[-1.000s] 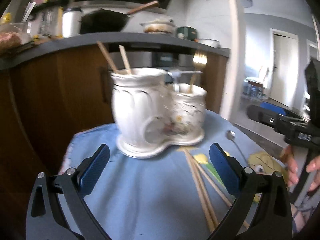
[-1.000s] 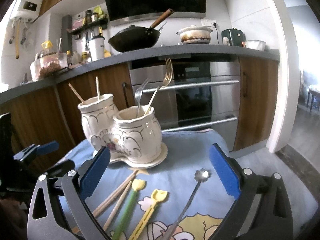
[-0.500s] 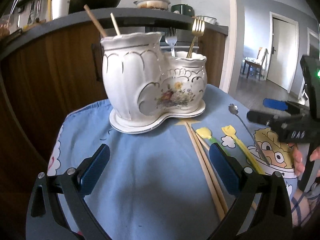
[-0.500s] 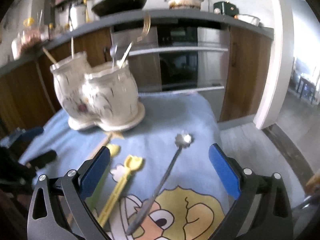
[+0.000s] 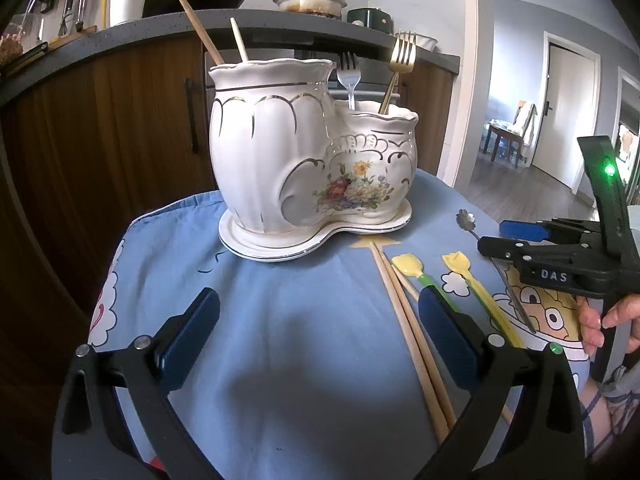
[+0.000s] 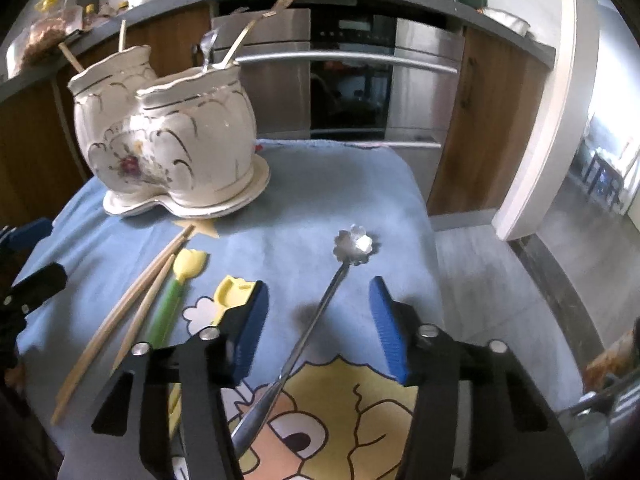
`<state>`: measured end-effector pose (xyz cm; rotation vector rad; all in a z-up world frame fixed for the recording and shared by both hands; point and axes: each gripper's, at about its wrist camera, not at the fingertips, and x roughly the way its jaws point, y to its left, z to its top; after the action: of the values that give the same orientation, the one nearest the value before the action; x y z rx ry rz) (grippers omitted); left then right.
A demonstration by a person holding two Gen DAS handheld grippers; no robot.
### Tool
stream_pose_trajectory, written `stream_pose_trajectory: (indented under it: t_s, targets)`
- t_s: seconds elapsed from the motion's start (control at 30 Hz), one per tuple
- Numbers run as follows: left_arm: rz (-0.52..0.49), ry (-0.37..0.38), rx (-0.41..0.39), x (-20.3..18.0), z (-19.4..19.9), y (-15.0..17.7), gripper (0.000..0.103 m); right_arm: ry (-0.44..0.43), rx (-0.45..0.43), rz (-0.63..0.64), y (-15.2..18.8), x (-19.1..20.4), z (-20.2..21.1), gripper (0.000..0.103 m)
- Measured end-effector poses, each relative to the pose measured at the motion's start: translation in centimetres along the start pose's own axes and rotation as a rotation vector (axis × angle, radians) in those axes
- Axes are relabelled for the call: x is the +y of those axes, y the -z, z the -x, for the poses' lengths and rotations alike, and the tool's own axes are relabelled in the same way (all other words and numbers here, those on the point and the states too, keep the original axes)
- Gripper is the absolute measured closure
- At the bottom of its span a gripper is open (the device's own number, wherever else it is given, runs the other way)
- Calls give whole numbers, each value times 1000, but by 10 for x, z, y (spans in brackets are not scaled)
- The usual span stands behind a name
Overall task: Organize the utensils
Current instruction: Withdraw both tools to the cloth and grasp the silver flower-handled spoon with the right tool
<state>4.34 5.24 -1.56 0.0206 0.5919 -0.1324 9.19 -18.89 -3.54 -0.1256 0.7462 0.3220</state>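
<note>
Two jaws of the right gripper (image 6: 316, 320), wide a second ago, are closing around the spoon (image 6: 320, 308); left gripper (image 5: 320, 324) is idling open.

A white ceramic two-pot holder (image 5: 304, 168) with gold trim and a flower print stands upright on its own saucer base on the blue cloth. Its taller pot holds two chopsticks (image 5: 202, 32); its lower pot holds a silver fork (image 5: 349, 76) and a gold fork (image 5: 402, 56), tines up. On the cloth beside it lie a pair of wooden chopsticks (image 6: 132, 304) side by side, a green-handled yellow spoon (image 6: 176, 292), a yellow spoon (image 5: 472, 284), and a slim metal spoon (image 6: 320, 312) with a flower-shaped bowl.
</note>
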Motion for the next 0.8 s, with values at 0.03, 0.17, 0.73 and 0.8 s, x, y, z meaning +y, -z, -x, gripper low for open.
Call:
stream_pose_trajectory:
  t_s: [0.03,0.17,0.73,0.8]
  targets:
    - [-1,0,1,0,0,0,5,1,6,-5,-1,-1,-2,60]
    - [-5,-3,5,-1,0,0,5,8,47,-16,-10,-3,-14,70]
    - [-114,-12,141,-24,-12,0,29,-84,65,-39,-14,-8,-24,99]
    - [-104,-6,175,-24,-15,0,33,-89,49,-33,-13,-7,-20,99]
